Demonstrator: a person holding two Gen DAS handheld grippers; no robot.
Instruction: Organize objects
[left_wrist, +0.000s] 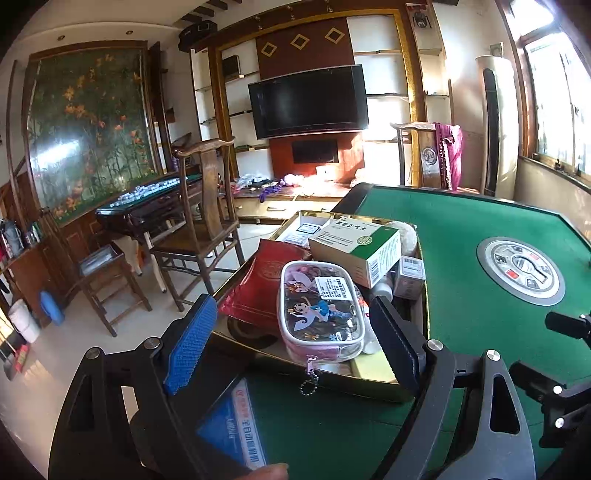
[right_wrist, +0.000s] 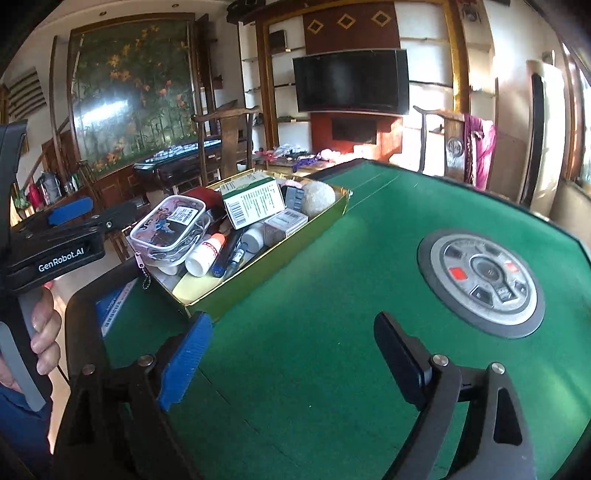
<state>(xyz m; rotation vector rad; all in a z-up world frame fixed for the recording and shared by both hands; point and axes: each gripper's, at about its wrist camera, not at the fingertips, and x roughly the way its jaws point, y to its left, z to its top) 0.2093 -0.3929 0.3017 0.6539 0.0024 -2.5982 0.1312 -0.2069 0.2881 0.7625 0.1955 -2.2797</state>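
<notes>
A gold tray (left_wrist: 373, 384) stands at the left edge of the green table, full of items. On top lies a clear cartoon-print zip pouch (left_wrist: 321, 306) with its zipper chain hanging over the near rim. Behind it are a green-and-white medicine box (left_wrist: 354, 247) and a red packet (left_wrist: 258, 288). My left gripper (left_wrist: 291, 343) is open, its pads standing either side of the pouch's near end without pressing it. In the right wrist view the tray (right_wrist: 258, 273) also holds a white bottle (right_wrist: 205, 254) and a blue pen (right_wrist: 225, 258). My right gripper (right_wrist: 291, 362) hangs open over bare felt, holding nothing.
A round control disc (right_wrist: 480, 280) is set in the middle of the felt. A blue leaflet (left_wrist: 236, 424) lies by the table's near-left edge. A hand (right_wrist: 44, 325) holds the left gripper's handle. Wooden chairs (left_wrist: 207, 221) and a second game table (left_wrist: 147, 203) stand beyond.
</notes>
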